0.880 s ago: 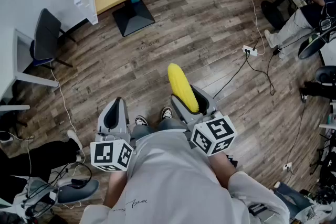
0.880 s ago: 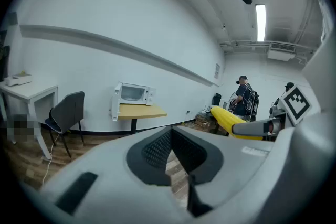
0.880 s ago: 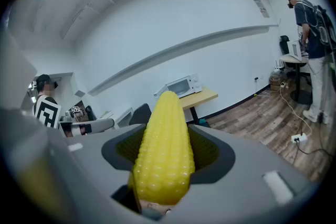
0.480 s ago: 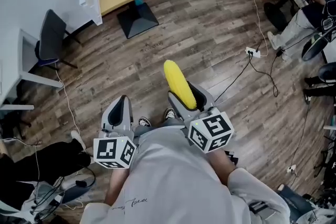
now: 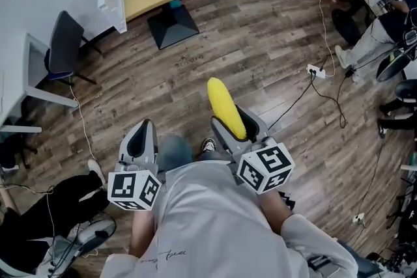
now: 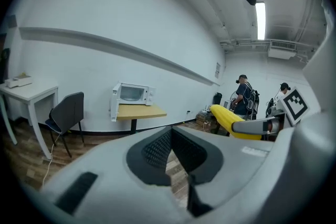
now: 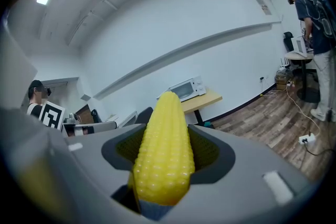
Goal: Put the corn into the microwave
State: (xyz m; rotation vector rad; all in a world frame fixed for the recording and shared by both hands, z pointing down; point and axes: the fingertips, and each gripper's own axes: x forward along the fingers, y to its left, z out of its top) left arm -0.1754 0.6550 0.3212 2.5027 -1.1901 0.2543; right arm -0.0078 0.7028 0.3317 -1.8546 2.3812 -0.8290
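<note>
Bright, even indoor light throughout. A strip lamp (image 6: 261, 18) glows high and to the right of the left gripper (image 6: 169, 134), blown out to plain white. Both gripper views bulge like a fisheye, with black corners, and each gripper's near body is blurred. The corn (image 7: 164, 149) in the right gripper (image 7: 165, 131) is sharp and faintly glossy. In the head view the floor (image 5: 260, 42) boards curve ahead of the grippers, and shadows are soft.
</note>
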